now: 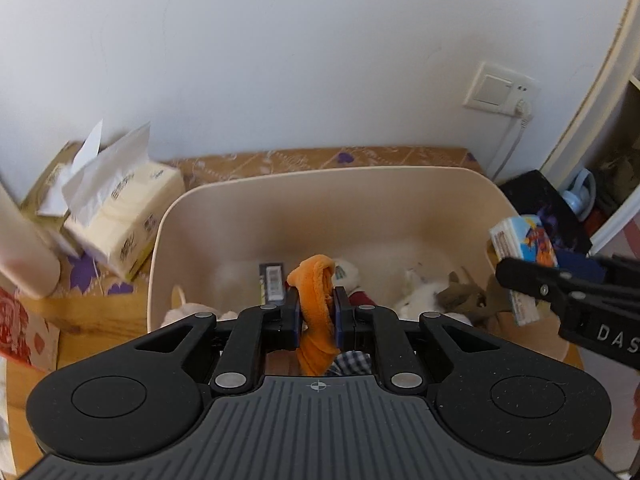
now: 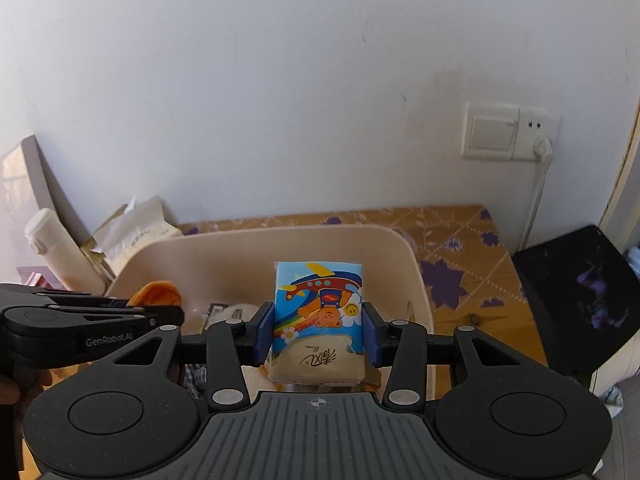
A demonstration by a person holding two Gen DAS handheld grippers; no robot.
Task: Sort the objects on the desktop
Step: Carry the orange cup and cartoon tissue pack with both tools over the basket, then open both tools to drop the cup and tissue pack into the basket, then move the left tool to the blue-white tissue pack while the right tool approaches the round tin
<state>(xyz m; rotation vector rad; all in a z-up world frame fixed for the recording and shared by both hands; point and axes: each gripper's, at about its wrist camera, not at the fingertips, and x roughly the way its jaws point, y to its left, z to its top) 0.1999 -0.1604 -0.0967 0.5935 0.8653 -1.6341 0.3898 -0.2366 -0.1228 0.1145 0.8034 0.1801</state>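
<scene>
Wooden desk (image 2: 460,316), floral cloth (image 2: 452,248), beige bin (image 1: 360,200), white wall (image 1: 280,60).

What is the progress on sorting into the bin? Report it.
Done: the beige bin already holds several soft items. In hand: left gripper grips an orange cloth, right gripper a cartoon tissue pack, both over the bin. Left: release; the open tissue box and white bottle remain outside.

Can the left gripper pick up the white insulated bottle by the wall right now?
Probably not: the left gripper is shut on the orange plush cloth over the beige plastic bin; the white insulated bottle stands outside it.
</scene>
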